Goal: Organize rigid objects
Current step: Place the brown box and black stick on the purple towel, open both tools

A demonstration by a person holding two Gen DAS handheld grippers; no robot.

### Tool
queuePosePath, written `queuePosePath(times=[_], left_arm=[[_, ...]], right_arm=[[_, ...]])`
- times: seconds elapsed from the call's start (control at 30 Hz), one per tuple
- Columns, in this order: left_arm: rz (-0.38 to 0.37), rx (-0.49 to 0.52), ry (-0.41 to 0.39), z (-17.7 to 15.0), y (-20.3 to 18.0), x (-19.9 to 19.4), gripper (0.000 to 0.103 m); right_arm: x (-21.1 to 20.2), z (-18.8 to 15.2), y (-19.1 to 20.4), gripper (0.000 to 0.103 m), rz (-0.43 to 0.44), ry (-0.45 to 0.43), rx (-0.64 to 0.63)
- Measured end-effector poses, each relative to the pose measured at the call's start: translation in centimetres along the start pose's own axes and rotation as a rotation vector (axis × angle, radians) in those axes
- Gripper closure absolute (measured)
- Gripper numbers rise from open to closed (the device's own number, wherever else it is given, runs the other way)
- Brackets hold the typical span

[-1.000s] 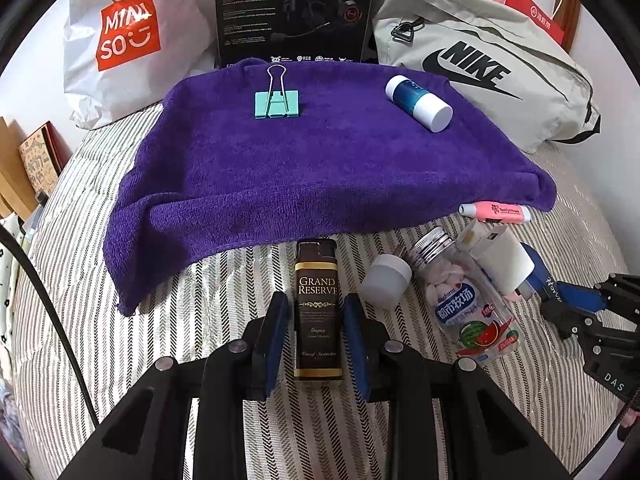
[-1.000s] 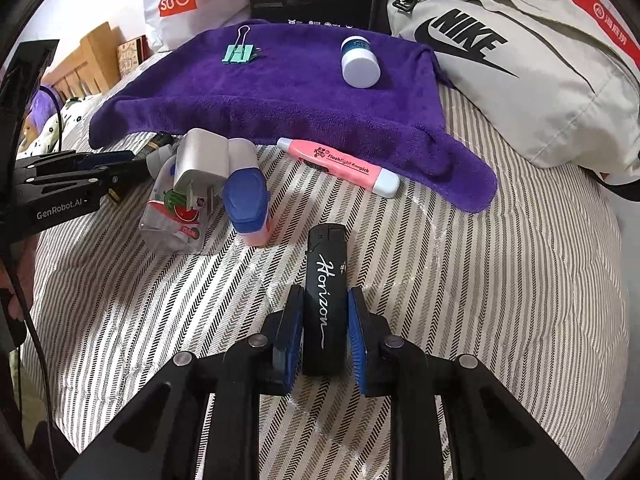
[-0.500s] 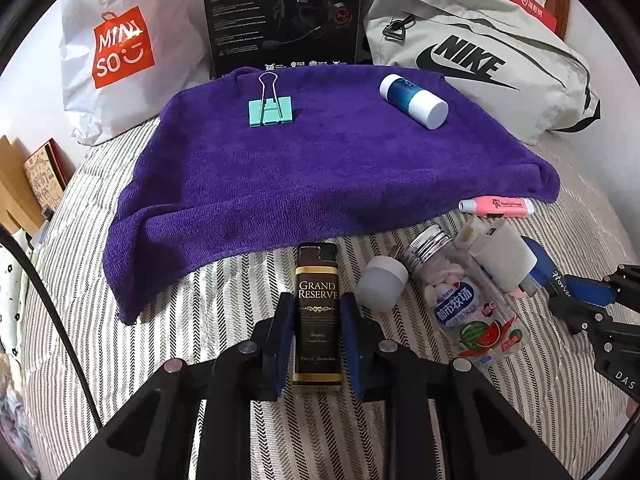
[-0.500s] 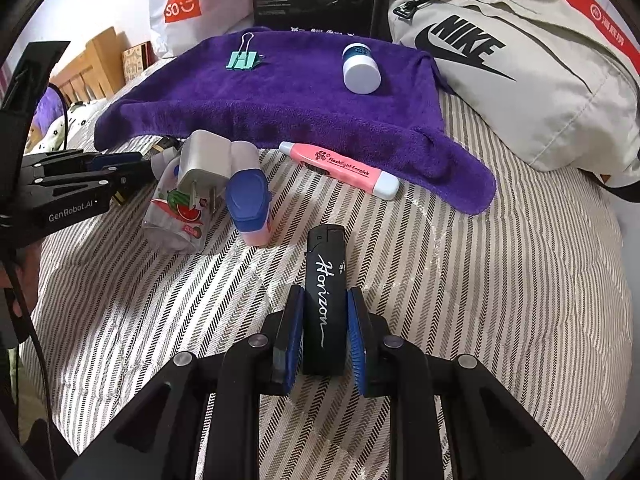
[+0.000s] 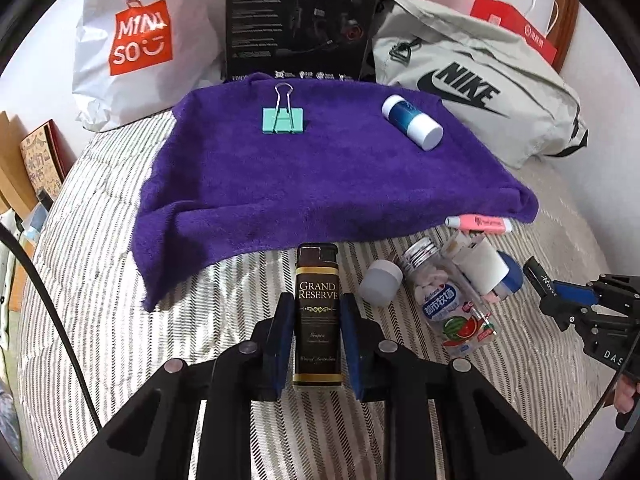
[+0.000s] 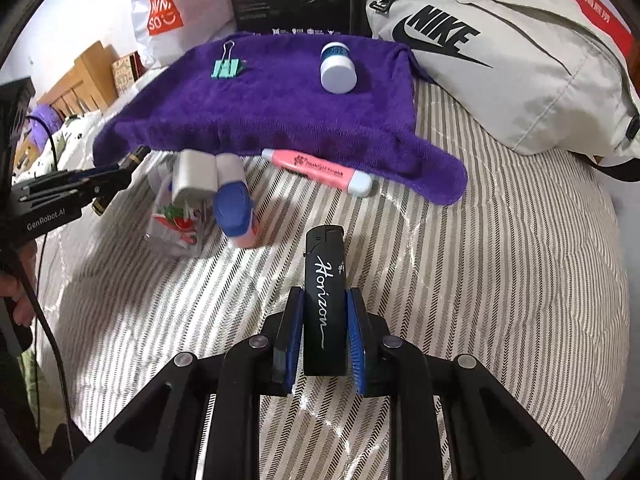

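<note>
Gripping one lighter in each tool, we are holding both above the striped bedcover (image 6: 500, 280). The left gripper (image 5: 316, 320) is clamped on the brown lighter (image 5: 317, 316) marked "Grand Reserve", its blue pads pressing the lower body from both sides while the cap end is pointing toward the purple towel (image 5: 320, 176). The right gripper (image 6: 326, 320) is clamped on the black lighter (image 6: 325, 300) marked "Horizon" in the same manner, with the cap end projecting forward past the fingers. We are seeing two items lying on the towel: a teal binder clip (image 5: 283, 118) toward the left and a blue-and-white bottle (image 5: 412, 122) on its side toward the right, well apart from each other. Just in front of the towel's near edge, a pink highlighter (image 6: 320, 168) is lying on the bedcover, touching or nearly touching the cloth. Between the two grippers, we are seeing a loose cluster: a clear candy bottle (image 5: 448, 304) with a watermelon label, a small grey-white cap (image 5: 380, 282) beside it, a white charger plug (image 6: 196, 174), and a blue-capped pink item (image 6: 236, 216). Behind the towel, a white shopping bag (image 5: 136, 44), a black box (image 5: 300, 20) and a grey sports bag (image 5: 480, 96) are standing against the wall.
</note>
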State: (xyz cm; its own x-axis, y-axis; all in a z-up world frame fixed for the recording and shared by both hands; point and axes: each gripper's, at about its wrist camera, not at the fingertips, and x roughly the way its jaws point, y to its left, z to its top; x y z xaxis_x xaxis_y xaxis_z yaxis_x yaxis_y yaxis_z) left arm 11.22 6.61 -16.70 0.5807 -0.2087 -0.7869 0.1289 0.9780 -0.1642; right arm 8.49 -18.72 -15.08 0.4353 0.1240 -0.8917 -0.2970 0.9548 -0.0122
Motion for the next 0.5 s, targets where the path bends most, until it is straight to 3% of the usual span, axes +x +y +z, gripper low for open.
queuePosePath(times=[0.5], left_arm=[[0.033,-0.005,-0.060,2.7,1.2,-2.7,0.081]], right_arm=[[-2.0,3.4,-1.0,0.082,0.055,-0.062,0.028]])
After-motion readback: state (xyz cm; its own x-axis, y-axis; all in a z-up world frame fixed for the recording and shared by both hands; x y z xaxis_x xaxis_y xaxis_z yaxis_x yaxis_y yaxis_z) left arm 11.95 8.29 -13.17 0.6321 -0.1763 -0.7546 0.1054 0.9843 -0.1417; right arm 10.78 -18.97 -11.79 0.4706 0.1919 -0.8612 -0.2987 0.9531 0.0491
